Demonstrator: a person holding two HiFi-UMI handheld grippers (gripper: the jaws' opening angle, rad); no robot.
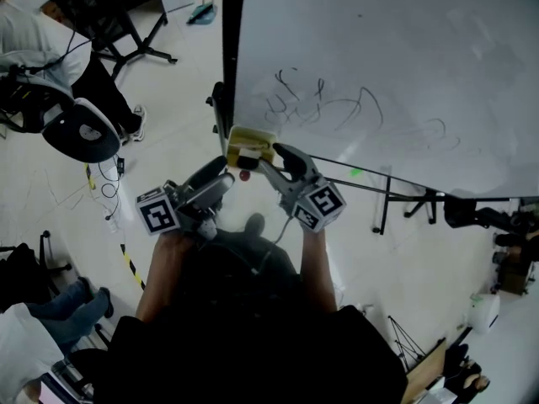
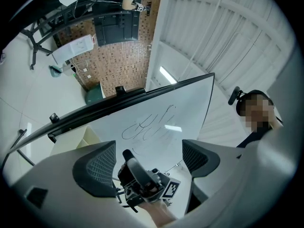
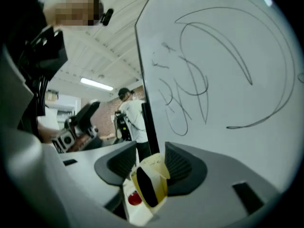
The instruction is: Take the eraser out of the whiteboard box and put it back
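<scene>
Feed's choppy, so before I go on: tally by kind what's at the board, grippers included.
Grippers: 2, left gripper and right gripper
Whiteboard: 1
Box: 1
Eraser: 1
Red item: 1
Total: 6

Black top [image 1: 253, 335], grey left tool [image 2: 148, 148] and right tool [image 3: 148, 151], black ribbed pads [image 2: 97, 165], marker cubes [image 1: 160, 211]

- A whiteboard [image 1: 379, 57] fills the upper right of the head view, with dark scribbles [image 1: 320, 99] on its lower left part.
- A black stand leg [image 1: 383, 200] rests on the pale floor [image 1: 50, 192] below the board.
- An office chair base [image 1: 139, 49] stands at upper left, beside a seated person in a white top [image 1: 25, 32].
- Yellow-and-black tape [image 1: 130, 266] lies on the floor at left.
- A brick-patterned wall [image 2: 118, 56] shows in the left gripper view.
- A person in a white shirt [image 3: 134, 117] stands beyond the board's edge in the right gripper view.
</scene>
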